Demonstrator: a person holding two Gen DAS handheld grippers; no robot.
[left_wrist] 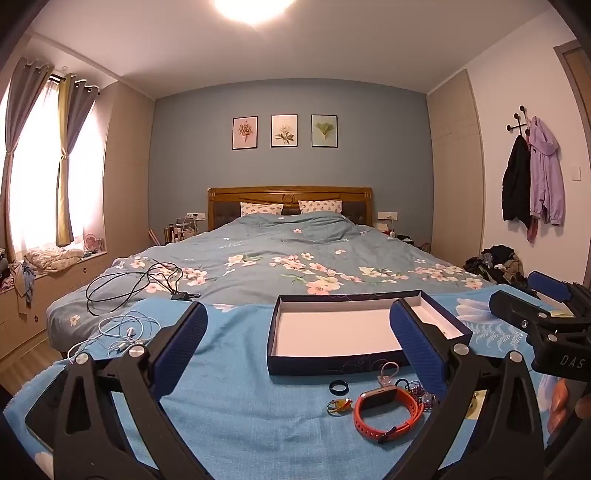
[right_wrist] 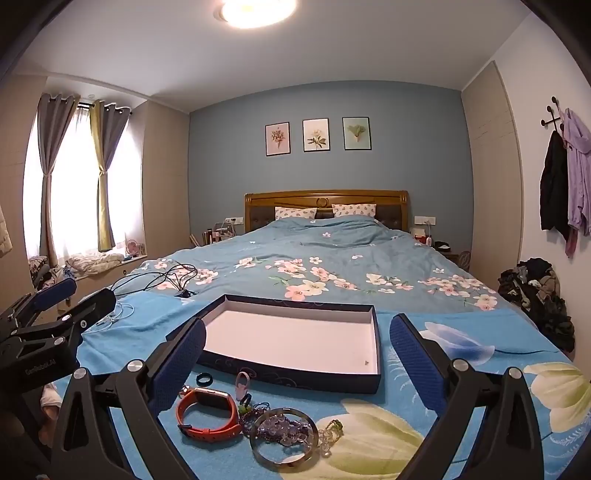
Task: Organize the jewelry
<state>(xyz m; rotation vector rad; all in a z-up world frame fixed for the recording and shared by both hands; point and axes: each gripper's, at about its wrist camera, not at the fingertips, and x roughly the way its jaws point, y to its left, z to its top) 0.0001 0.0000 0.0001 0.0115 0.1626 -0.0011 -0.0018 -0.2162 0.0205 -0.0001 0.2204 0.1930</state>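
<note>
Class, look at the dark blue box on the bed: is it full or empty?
Empty, nearly. The box shows bare white floor apart from one tiny speck near a corner; the watch and bangle lie outside it.

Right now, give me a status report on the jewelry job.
Left gripper open, right gripper open, both holding nothing. Box holds no jewelry; orange watch, bangle, dark ring loose in front. Path unobstructed.

Room's pretty bright, ceiling lamp (left_wrist: 251,7) blown out to white glare, window (left_wrist: 33,177) left of the bed (left_wrist: 295,251) overexposed too, heavy fisheye bending near the corners, dark vignette, slightly soft overall, faint shadows.
</note>
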